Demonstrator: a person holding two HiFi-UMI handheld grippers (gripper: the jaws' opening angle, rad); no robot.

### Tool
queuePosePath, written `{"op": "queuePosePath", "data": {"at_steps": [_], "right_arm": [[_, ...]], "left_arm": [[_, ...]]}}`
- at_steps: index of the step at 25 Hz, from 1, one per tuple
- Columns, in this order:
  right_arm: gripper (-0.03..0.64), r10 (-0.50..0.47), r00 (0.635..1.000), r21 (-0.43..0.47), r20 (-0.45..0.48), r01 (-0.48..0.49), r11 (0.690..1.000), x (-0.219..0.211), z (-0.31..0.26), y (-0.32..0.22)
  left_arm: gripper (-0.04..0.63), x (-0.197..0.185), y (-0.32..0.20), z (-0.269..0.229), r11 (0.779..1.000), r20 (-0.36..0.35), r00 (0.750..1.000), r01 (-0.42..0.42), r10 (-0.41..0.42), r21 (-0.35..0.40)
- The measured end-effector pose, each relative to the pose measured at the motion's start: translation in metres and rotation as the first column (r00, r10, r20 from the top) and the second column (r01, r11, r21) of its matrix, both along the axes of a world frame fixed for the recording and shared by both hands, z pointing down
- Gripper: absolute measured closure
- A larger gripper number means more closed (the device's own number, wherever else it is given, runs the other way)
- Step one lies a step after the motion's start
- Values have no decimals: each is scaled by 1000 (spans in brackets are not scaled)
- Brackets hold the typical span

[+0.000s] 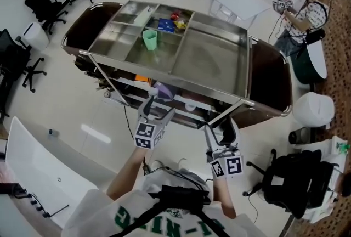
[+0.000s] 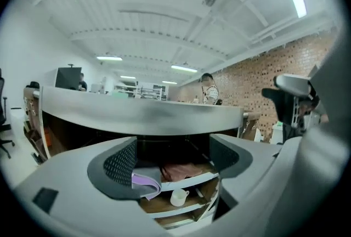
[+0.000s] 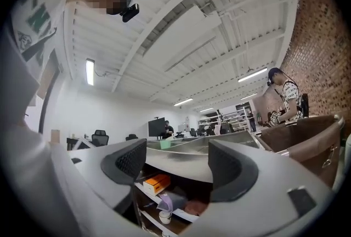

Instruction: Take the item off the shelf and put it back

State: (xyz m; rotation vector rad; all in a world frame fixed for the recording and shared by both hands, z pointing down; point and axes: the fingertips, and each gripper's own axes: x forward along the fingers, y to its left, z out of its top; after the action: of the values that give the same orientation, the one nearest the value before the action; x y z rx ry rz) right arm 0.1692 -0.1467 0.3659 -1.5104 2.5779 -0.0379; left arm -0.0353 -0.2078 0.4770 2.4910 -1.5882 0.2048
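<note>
A folded lavender item (image 1: 163,90) lies at the front edge of the cart's upper shelf (image 1: 181,100), under the steel top. In the left gripper view the lavender item (image 2: 145,181) shows just past the left jaw's pad, beside a reddish-brown cloth (image 2: 181,170) and above a white cup (image 2: 178,196). My left gripper (image 1: 158,107) (image 2: 173,159) hangs in front of that shelf, open, with nothing between its jaws. My right gripper (image 1: 222,130) (image 3: 178,167) is open and empty too, further right and nearer to me. It looks at the lavender item (image 3: 166,201) and an orange box (image 3: 156,182).
The cart's steel top tray (image 1: 219,60) holds a green cup (image 1: 149,38), a blue box (image 1: 165,24) and small coloured bits. A person (image 1: 307,11) stands at the back right. Office chairs (image 1: 44,3) ring the floor, with a black chair (image 1: 296,181) and a white bin (image 1: 313,109) near my right.
</note>
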Motion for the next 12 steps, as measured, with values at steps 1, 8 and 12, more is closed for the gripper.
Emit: {"op": "queuePosePath", "data": {"at_steps": [1, 8, 12], "right_arm": [[261, -3, 1000, 5, 2, 3, 1000, 0, -1, 1], [261, -11, 1000, 34, -5, 11, 999, 0, -6, 8], [278, -11, 999, 41, -53, 13, 999, -4, -4, 14]], "left_arm": [[190, -2, 12, -15, 1000, -11, 1000, -2, 2, 19], [190, -25, 84, -91, 986, -10, 999, 38, -37, 165], [190, -37, 110, -103, 976, 6, 997, 79, -82, 203]]}}
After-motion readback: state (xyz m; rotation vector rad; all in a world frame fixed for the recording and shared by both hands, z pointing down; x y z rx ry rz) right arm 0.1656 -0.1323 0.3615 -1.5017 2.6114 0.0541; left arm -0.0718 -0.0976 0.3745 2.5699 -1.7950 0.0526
